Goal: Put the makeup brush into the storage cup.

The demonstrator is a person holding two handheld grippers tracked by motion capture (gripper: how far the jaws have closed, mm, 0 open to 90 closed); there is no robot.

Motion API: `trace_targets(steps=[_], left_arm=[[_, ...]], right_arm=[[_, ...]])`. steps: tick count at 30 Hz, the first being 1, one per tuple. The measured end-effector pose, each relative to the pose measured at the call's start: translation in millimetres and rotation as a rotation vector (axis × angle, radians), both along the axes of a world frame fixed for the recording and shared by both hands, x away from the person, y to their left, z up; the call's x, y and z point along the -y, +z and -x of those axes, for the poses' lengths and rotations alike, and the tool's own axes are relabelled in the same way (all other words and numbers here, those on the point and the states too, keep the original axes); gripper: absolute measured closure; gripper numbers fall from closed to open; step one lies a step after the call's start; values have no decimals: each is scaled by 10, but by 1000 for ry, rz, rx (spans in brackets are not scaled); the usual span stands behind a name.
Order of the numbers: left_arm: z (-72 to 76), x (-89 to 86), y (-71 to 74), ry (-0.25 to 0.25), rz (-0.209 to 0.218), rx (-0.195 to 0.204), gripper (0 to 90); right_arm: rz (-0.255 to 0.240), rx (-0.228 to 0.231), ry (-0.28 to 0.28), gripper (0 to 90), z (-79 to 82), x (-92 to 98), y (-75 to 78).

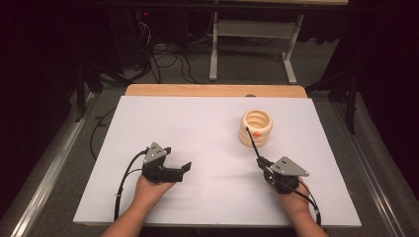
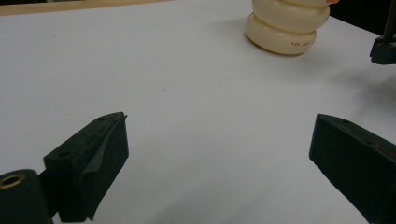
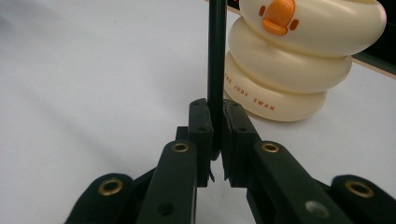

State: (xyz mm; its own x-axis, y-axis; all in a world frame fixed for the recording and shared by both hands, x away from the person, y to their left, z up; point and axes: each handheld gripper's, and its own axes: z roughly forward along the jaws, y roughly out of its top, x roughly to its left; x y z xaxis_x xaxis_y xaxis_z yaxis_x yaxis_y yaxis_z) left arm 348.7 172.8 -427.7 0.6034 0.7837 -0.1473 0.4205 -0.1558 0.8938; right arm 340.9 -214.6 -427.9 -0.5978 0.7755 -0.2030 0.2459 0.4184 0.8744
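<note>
A cream ringed holder [image 1: 256, 127] with an orange duck beak [image 3: 278, 16] stands on the white table [image 1: 197, 128], right of centre. My right gripper [image 1: 262, 163] is shut on a thin black pen [image 1: 252, 141], which slants up toward the holder's front. In the right gripper view the pen [image 3: 216, 56] rises straight from between the closed jaws, just left of the holder [image 3: 299, 70]. My left gripper [image 1: 184, 170] rests low at the front left, open, with bare table between its jaws. The holder [image 2: 286, 25] lies far ahead of the left gripper [image 2: 219, 135].
A wooden strip [image 1: 215, 90] borders the table's far edge. Beyond it stand white desk legs [image 1: 213, 49] and loose cables [image 1: 168, 59] on the floor. In the left gripper view, part of the right gripper [image 2: 384, 46] sits at the right edge.
</note>
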Motion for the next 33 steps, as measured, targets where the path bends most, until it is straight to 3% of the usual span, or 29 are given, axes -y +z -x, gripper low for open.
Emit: trace_targets(steps=[8, 17, 33], left_arm=[[20, 0, 23, -7, 16, 24, 64], [26, 4, 29, -11, 23, 28, 71], [33, 29, 30, -22, 30, 29, 80]], right_arm=[[-68, -24, 9, 861, -8, -9, 12], [-108, -31, 15, 861, -10, -32, 14], [-115, -25, 61, 861, -6, -207, 23]])
